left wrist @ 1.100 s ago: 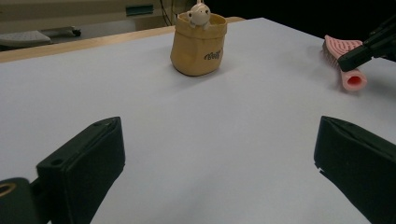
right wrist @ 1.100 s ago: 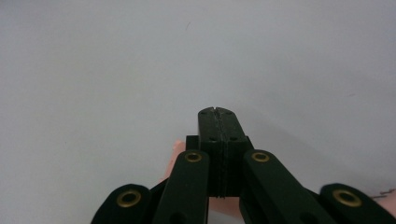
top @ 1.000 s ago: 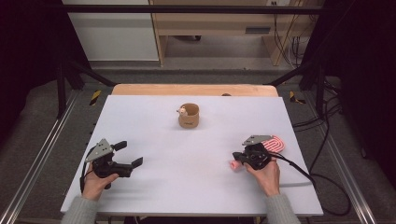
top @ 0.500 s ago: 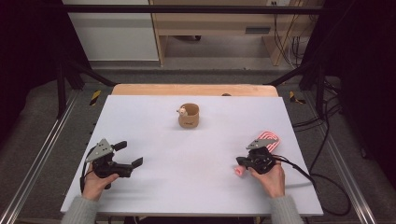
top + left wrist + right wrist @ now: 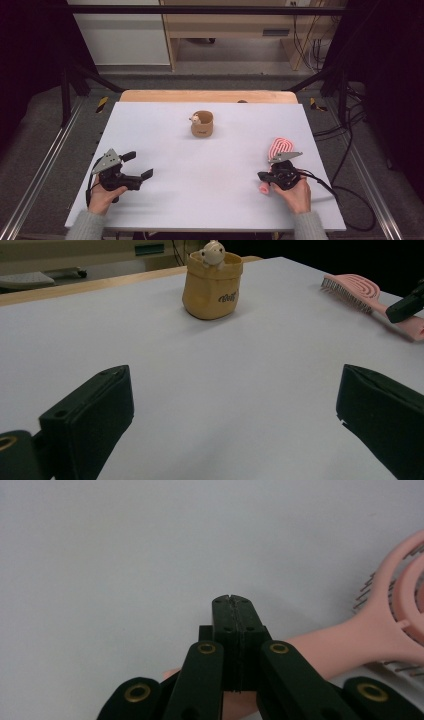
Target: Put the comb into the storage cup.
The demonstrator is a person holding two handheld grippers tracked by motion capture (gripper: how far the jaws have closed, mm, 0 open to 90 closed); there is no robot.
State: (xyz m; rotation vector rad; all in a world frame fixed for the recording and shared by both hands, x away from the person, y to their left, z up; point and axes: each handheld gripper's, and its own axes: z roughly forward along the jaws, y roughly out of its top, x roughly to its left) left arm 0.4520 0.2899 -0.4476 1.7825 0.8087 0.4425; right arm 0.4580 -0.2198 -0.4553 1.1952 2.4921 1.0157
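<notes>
Pink plastic hairbrush (image 5: 278, 156) lies flat on the white surface (image 5: 210, 175) at the person's right, head pointing away, handle toward the near edge. Bristles face sideways and slightly down in the left gripper view (image 5: 350, 291), so it rests partly on its edge rather than square on its back.

Right hand-held gripper (image 5: 266, 178) sits directly over the handle. In the right gripper view its jaws are pressed together, no gap between them, and the handle (image 5: 350, 640) passes underneath and behind them, not between. Nothing held.

Left hand-held gripper (image 5: 140, 176) rests near the left front of the surface, jaws spread wide, empty, well apart from the brush. A small tan pot (image 5: 202, 124) with a figurine in it stands mid-surface toward the far side, clear of both.

Handling judgement:
- Light, rigid moulded plastic; no give in handle, so a firm pinch should not deform it.
- Smooth finish, likely slippery; rounded handle may roll out of a narrow bite.
- Head is an open loop frame with thin bristles; avoid clamping there.
- Best hold: mid-handle, jaws across its width, near the neck so the head does not droop.
- Right jaws must open before descending.
</notes>
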